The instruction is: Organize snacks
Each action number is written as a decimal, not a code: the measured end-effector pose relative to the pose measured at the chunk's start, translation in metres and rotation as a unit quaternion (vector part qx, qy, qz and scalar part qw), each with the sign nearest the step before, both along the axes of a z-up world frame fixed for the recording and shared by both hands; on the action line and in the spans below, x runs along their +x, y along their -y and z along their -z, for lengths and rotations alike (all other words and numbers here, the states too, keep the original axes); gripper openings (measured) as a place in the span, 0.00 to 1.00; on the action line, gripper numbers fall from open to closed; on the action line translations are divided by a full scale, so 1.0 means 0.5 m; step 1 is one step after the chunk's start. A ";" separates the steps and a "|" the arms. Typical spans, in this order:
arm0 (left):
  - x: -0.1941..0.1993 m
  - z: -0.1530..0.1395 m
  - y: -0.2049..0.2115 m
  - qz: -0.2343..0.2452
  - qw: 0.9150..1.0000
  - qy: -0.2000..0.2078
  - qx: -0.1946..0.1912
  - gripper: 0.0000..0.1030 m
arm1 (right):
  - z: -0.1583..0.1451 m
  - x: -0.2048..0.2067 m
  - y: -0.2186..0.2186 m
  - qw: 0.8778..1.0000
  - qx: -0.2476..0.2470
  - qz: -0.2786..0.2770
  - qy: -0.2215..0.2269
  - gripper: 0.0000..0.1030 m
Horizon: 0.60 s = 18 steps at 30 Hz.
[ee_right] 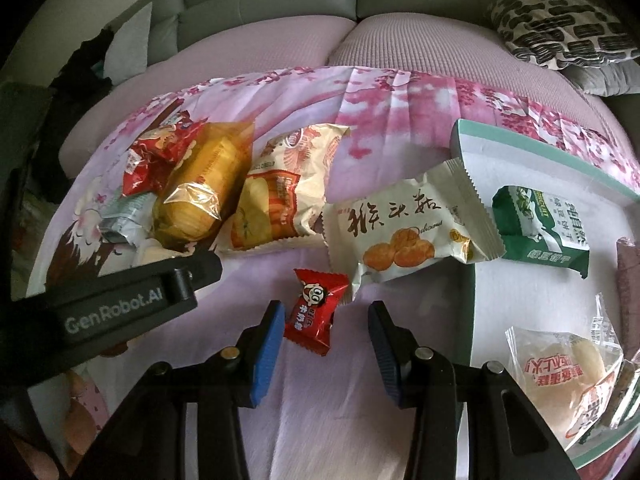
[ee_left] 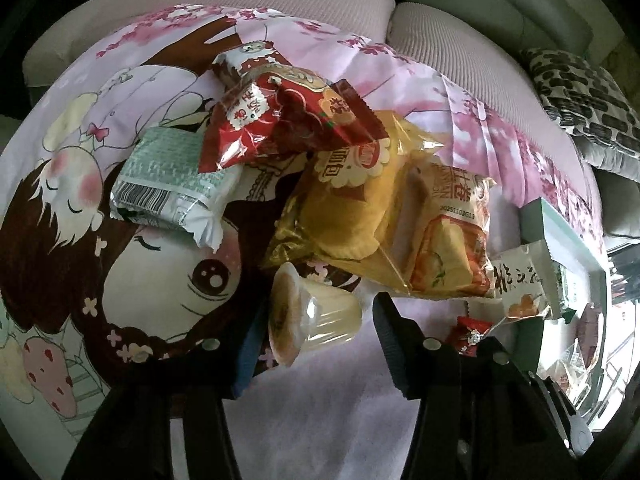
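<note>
I judge the sorting well short of done. The white box (ee_right: 520, 300) to the right of my right tongs (ee_right: 326, 344) holds a green packet (ee_right: 540, 232) and a pale bun (ee_right: 560, 380); the mushroom-biscuit pack (ee_right: 408, 232) lies across its edge. Ahead and left of those tongs, the heap (ee_right: 208, 184) lies unsorted on the printed sheet (ee_right: 380, 100). My right tongs are spread around the red candy (ee_right: 314, 310), pads clear of it. My left tongs (ee_left: 320, 320) are spread around a jelly cup (ee_left: 312, 314); I cannot tell if they touch it.
</note>
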State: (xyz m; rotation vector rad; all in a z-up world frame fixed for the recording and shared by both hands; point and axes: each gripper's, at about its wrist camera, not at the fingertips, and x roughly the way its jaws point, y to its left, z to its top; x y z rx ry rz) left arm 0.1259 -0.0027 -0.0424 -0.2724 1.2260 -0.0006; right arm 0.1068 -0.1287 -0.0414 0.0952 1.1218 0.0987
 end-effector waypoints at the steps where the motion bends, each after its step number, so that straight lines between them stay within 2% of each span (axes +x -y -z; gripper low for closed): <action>1: 0.000 0.000 0.002 0.002 1.000 -0.001 0.005 0.54 | 0.000 0.000 0.001 1.000 -0.002 0.001 0.000 0.40; 3: 0.002 0.001 0.006 0.005 1.000 -0.001 0.011 0.54 | 0.000 0.001 0.005 1.000 0.001 0.005 0.000 0.37; 6: 0.010 0.005 0.021 0.012 1.000 -0.001 0.016 0.59 | -0.002 -0.001 0.007 1.000 -0.002 0.007 0.001 0.32; 13: 0.013 0.007 0.028 0.024 0.999 0.002 0.028 0.60 | -0.004 -0.006 0.011 1.000 0.003 0.015 -0.001 0.29; 15: 0.011 0.006 0.027 0.026 0.999 0.003 0.032 0.56 | -0.003 -0.006 0.012 1.000 0.005 0.017 -0.002 0.29; 16: 0.012 0.005 0.026 0.027 0.999 0.004 0.042 0.48 | -0.003 -0.006 0.011 1.000 0.005 0.017 -0.002 0.29; 18: 0.005 0.002 0.019 0.027 0.999 0.007 0.042 0.45 | -0.003 -0.006 0.012 1.000 0.005 0.017 -0.002 0.29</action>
